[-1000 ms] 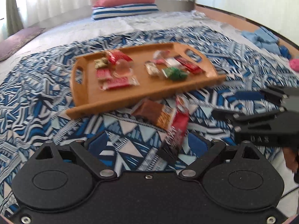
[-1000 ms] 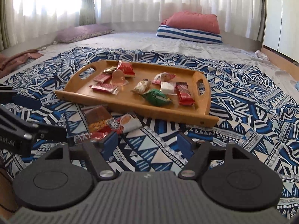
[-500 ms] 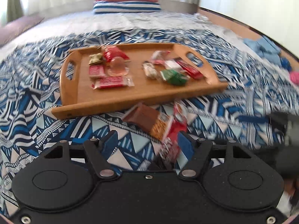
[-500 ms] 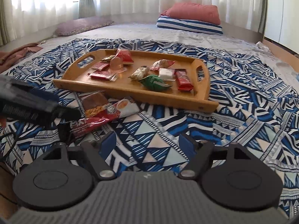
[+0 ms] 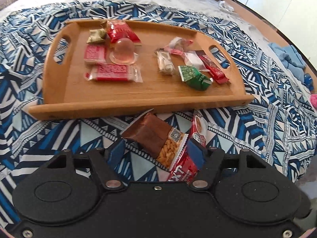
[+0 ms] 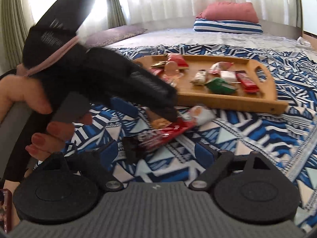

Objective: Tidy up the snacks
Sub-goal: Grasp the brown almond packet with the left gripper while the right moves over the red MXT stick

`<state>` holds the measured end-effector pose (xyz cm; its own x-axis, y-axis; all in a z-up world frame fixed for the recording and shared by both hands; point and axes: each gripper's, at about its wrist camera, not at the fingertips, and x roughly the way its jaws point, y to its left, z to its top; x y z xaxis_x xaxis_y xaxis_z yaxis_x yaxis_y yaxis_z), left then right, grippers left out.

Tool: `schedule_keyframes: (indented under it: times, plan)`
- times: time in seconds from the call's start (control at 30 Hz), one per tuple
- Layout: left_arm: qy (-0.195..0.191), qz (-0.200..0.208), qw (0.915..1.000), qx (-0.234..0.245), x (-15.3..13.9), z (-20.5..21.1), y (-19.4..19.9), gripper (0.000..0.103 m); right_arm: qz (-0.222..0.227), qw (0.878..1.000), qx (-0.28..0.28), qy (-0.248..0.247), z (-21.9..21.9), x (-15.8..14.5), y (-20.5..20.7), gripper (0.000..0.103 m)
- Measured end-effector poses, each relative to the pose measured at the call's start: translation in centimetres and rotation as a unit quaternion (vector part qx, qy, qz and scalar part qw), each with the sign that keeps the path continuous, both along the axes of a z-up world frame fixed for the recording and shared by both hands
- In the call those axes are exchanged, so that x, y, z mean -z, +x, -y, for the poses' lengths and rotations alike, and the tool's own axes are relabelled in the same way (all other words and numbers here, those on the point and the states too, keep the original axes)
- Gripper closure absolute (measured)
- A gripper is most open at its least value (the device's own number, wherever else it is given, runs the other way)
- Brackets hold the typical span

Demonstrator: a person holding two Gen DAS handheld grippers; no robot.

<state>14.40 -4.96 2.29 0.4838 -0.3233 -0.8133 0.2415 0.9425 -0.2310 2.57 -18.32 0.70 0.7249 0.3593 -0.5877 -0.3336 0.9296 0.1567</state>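
A wooden tray (image 5: 138, 99) lies on the patterned blanket with several wrapped snacks on it, among them a green pack (image 5: 195, 77) and a clear jelly cup (image 5: 123, 50). In front of the tray lie a brown nut pack (image 5: 156, 136) and a red wrapper (image 5: 183, 170). My left gripper (image 5: 155, 151) is open, with the brown pack between its fingers and the right finger (image 5: 195, 152) over the red wrapper. In the right wrist view the left gripper's body (image 6: 111, 79) reaches down onto these packs (image 6: 164, 132). My right gripper (image 6: 156, 154) is open and empty, just short of them.
The blue and white blanket (image 5: 277, 130) covers a bed. Pillows (image 6: 229, 19) lie at the far end by the curtains. Blue cloths (image 5: 289, 57) lie at the right edge. The tray (image 6: 227, 99) stands right of the hand (image 6: 25, 103) holding the left gripper.
My left gripper has moved forward and down over the loose packs, so the brown pack now sits between its fingers. It now fills the left of the right wrist view.
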Motion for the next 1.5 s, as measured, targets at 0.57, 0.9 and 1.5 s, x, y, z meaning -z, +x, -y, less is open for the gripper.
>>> schedule_keyframes:
  times: [0.57, 0.9, 1.5]
  plan:
    - [0.009, 0.008, 0.9998, 0.012, -0.5, -1.2, -0.3, 0.090, 0.000, 0.994, 0.072, -0.081, 0.4, 0.9, 1.3, 0.011]
    - [0.020, 0.015, 0.9997, 0.003, -0.9, -1.2, -0.8, 0.074, -0.019, 0.980, 0.166, -0.112, 5.7, 0.9, 0.7, 0.010]
    - [0.082, 0.054, 0.9952, -0.001, 1.5, 4.6, -0.3, 0.028, -0.031, 0.960, 0.246, -0.132, 11.4, -0.5, -0.8, 0.010]
